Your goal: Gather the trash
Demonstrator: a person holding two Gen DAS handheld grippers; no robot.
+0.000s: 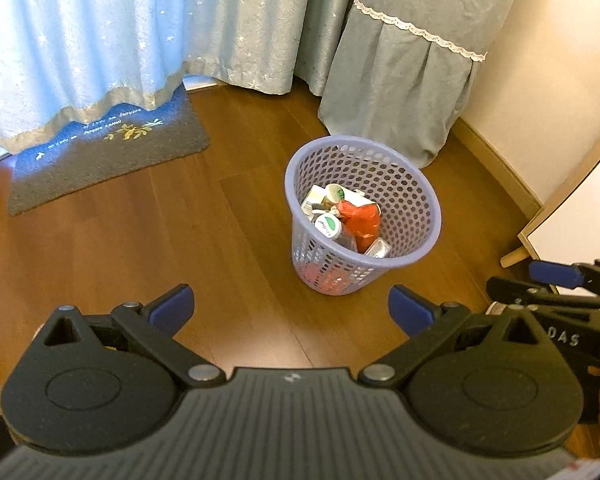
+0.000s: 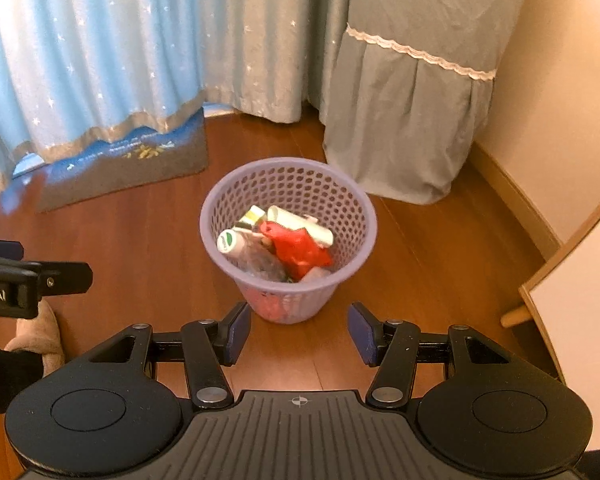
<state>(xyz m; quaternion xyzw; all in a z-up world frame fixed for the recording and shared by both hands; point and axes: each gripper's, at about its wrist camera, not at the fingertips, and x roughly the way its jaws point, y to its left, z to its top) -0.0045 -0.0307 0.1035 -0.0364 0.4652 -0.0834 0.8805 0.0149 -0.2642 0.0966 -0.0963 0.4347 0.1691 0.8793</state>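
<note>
Both grippers hang above the wooden floor (image 2: 112, 236), and the lilac mesh basket (image 2: 220, 216) stands just ahead of them, holding what looks like the whole haul: a red crumpled wrapper (image 2: 298, 250), a white bottle with a green cap label (image 2: 232, 243), and some cartons (image 1: 317, 200) tucked behind. No loose trash shows on the floor around it, so the collecting looks done, or very nearly. The left gripper (image 1: 290, 310) is spread wide with nothing between its blue pads, tilted down at the floor on the near left of the basket. The right gripper (image 2: 298, 334) is parted too, empty, angled down with the basket's foot just beyond its tips. A grey doormat (image 1: 112, 152) lies far left under the curtains (image 1: 100, 32).
</note>
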